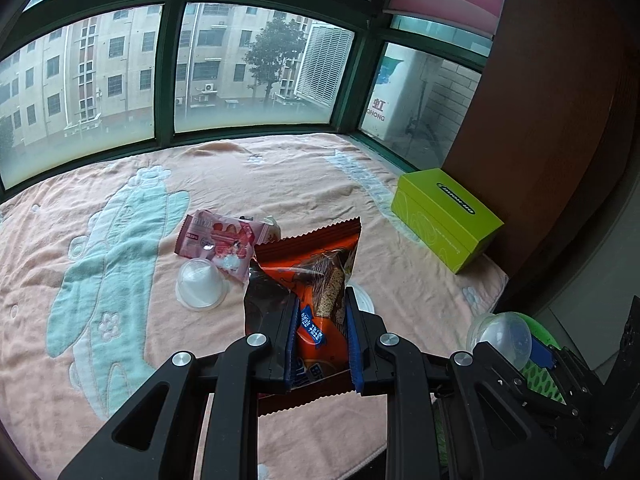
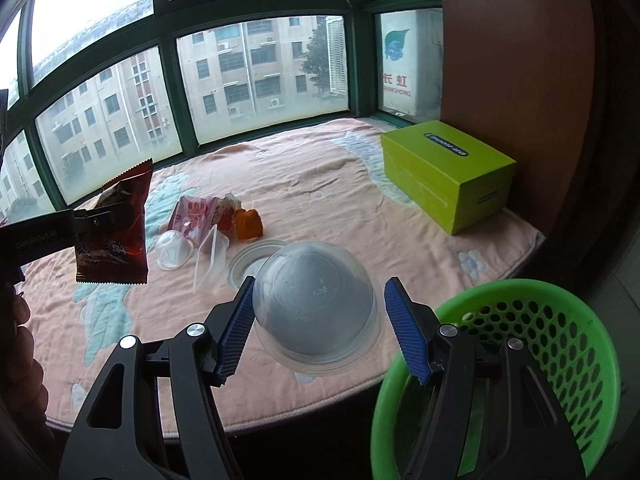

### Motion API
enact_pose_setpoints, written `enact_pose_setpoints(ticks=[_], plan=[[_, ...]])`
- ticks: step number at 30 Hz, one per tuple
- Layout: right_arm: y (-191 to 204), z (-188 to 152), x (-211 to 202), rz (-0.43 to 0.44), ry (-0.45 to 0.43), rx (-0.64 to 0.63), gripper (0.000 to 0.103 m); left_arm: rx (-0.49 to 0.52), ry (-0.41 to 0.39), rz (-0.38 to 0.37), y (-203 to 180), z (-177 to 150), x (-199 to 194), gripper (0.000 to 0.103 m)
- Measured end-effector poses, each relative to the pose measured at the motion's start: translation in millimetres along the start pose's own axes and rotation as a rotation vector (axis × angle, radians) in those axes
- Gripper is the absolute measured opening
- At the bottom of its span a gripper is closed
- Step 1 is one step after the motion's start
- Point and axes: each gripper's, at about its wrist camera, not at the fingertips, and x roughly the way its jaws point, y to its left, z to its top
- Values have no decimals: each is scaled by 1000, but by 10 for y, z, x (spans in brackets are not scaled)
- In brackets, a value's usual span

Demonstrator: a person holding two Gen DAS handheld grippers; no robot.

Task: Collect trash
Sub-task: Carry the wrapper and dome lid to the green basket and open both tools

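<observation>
So there's a pink towel blanket (image 1: 280, 168) with pale blue cartoon shapes and little flowers spread across the window ledge. A lime green box (image 2: 444, 172) sits on it in the far right corner, right up against a reddish-brown wooden cabinet (image 2: 516, 60). Behind that, a dark green window frame (image 1: 165, 72), apartment blocks (image 1: 100, 68) and a tree (image 1: 272, 52) outside.

Count of items on and around the blanket-covered ledge.
Two grippers (image 2: 316, 332) (image 1: 322, 340); two snack wrappers (image 2: 116, 232) (image 2: 194, 216); one clear dome lid (image 2: 316, 308); one small clear cup (image 2: 174, 250); one clear tray (image 2: 210, 258); one flat round lid (image 2: 250, 260); one orange piece (image 2: 248, 224); one green box (image 2: 446, 174); one green basket (image 2: 560, 320).
</observation>
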Motion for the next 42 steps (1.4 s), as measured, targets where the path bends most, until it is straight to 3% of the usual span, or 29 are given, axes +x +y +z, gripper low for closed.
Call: enact_pose_setpoints(ticks=[25, 42], plan=[[-1140, -454, -729, -259, 3, 213, 64, 198, 78, -224, -1299, -208, 195, 20], [-1518, -630, -1017, -322, -21, 300, 70, 300, 152, -333, -1860, -438, 285, 20]])
